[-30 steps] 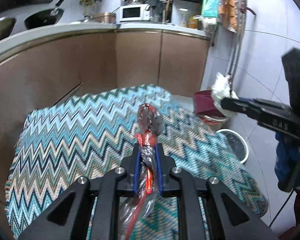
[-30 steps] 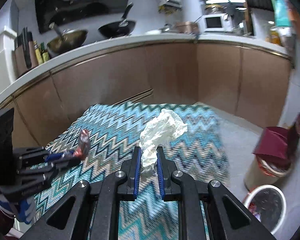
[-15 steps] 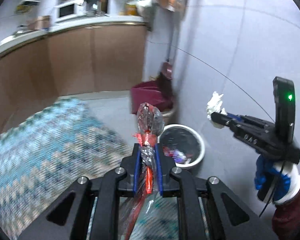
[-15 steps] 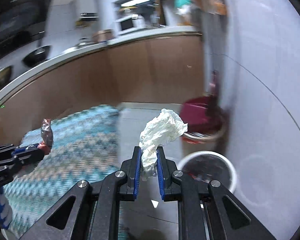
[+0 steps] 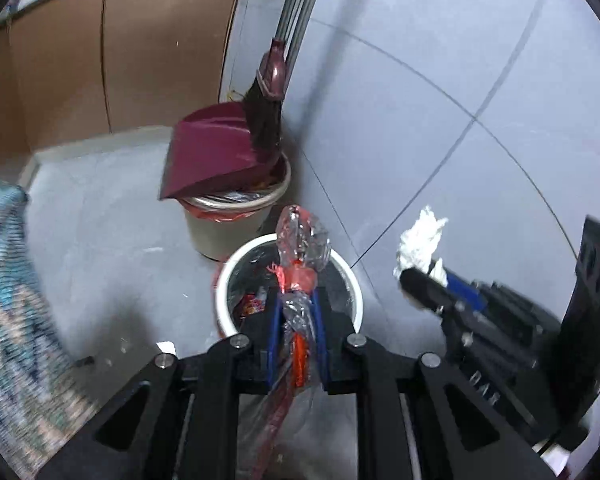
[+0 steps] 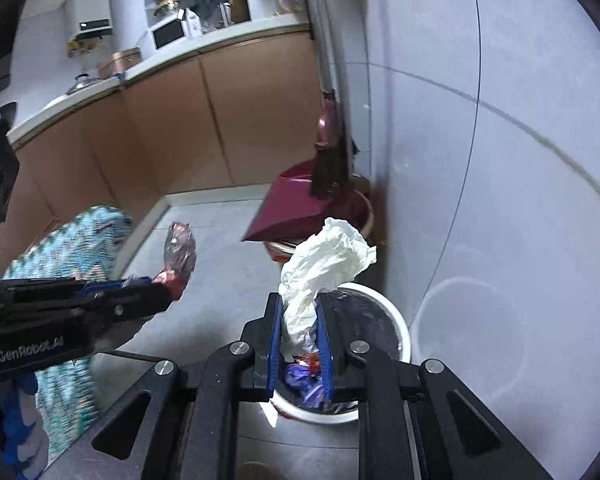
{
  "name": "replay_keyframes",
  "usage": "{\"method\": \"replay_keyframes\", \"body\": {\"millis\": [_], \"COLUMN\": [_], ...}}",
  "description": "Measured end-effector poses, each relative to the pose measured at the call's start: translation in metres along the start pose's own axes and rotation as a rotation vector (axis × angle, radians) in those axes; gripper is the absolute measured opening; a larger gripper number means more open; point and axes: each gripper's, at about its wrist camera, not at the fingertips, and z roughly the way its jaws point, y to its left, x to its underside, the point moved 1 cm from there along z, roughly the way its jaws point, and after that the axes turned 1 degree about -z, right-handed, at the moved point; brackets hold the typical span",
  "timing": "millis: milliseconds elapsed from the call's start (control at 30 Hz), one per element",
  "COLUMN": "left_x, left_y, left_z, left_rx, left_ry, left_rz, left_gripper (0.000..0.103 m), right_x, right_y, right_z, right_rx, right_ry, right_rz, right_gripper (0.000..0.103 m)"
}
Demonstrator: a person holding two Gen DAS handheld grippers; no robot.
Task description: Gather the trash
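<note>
Now L gripper (image 5: 298, 312) pinches crinkly plastic wrapper (image 5: 302, 240) — R gripper (image 6: 300, 320), jaws opening, around crumpled tissue (image 6: 328, 256).

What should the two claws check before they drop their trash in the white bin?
1. Left claw grips the clear red wrapper: ok, jaws starting to open.
2. Right claw grips the crumpled white tissue: ok, jaws starting to open.
3. Wrapper over the white bin: ok.
4. Tissue over the bin: ok.
5. Bin has room: ok.
6. Claws apart from each other: ok.
</note>
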Motion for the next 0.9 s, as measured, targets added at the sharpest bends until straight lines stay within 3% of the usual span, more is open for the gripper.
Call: {"method": "replay_keyframes", "body": {"millis": [133, 300, 400, 533, 667, 900], "left_x": [-0.016, -0.025, -0.024, -0.020, -0.014, -0.003], "left_y": [0.005, 0.010, 0.011, 0.008, 0.009, 0.017], "left_z": [0.043, 0.082, 0.089, 0.079, 0.059, 0.002], "left_rx": [0.046, 0.084, 0.096, 0.070, 0.002, -0.091], "left_ry": [0.036, 0.077, 0.082, 0.062, 0.040, -0.060], "left_rz": [-0.076, -0.128, -0.139, -0.121, -0.103, -0.086], "left_gripper": [0.020, 0.035, 0.035, 0.035, 0.035, 0.035], "right_x": [0.005, 0.014, 0.017, 0.021, 0.018, 0.007], "right_y": [-0.017, -0.029, -0.033, -0.037, -0.036, -0.022], "right_z": [0.026, 0.048, 0.045, 0.037, 0.026, -0.005], "right_rx": [0.019, 0.051, 0.060, 0.074, 0.075, 0.071], "right_ry": [0.029, 0.070, 0.072, 0.065, 0.048, -0.013], "right_rz": [0.022, 0.016, 0.017, 0.036, 0.052, 0.063], "right_gripper": [0.017, 0.032, 0.040, 0.047, 0.061, 0.073]}}
